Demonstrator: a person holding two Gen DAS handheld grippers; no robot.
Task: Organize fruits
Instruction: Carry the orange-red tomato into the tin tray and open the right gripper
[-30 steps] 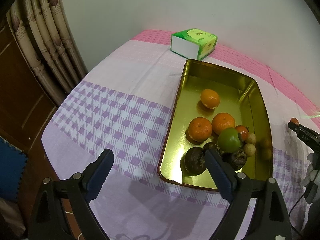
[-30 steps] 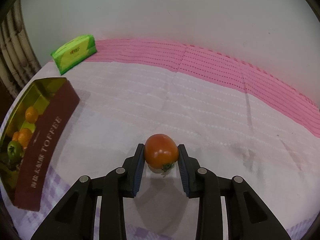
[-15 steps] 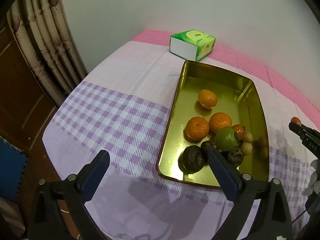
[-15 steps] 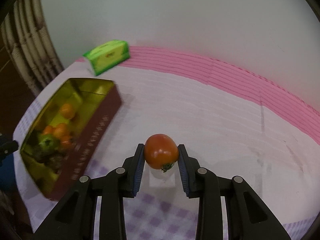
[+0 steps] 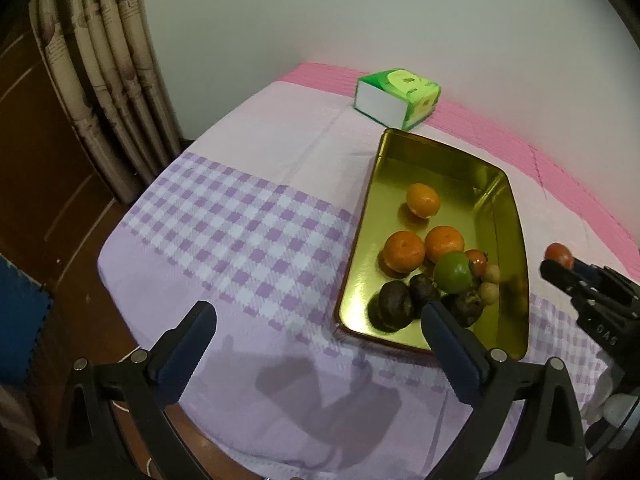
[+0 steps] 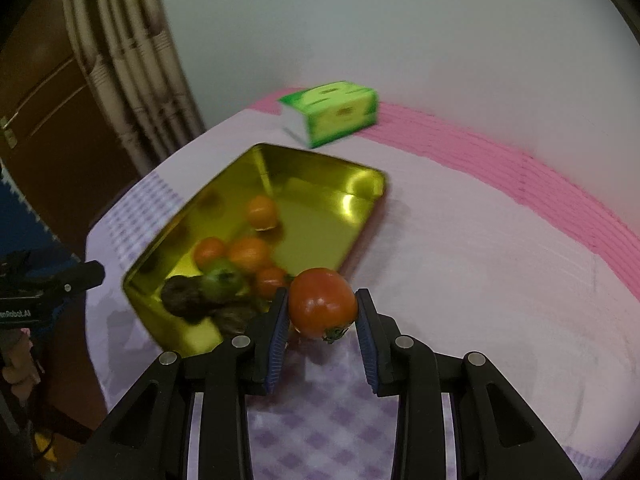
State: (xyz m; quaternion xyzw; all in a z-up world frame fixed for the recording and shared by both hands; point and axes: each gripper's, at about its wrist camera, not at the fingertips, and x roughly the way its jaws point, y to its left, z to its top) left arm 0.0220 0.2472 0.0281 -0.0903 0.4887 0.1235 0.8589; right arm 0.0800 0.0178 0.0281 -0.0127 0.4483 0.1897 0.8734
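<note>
tomato held beside the tin, left gripper empty

the right gripper (image 6: 322, 320) is clamped on a red tomato (image 6: 322, 302), both pads pressing its sides, stem end turned down toward the camera. it hangs in the air just by the near corner of the gold tin (image 6: 320, 168), above the checked cloth (image 6: 332, 420).

in the left wrist view the left gripper (image 5: 316, 328) has just been opening and its jaws stand wide with nothing between them, above the cloth at the tin's near end.

the tin holds three oranges (image 5: 423, 199), a green fruit (image 5: 453, 271), a small red one (image 5: 477, 259), several dark fruits (image 5: 394, 305) and two pale little ones (image 5: 490, 290), all but one orange crowded at the near end.

a green tissue box (image 5: 398, 98) sits beyond the tin, near the wall.
</note>
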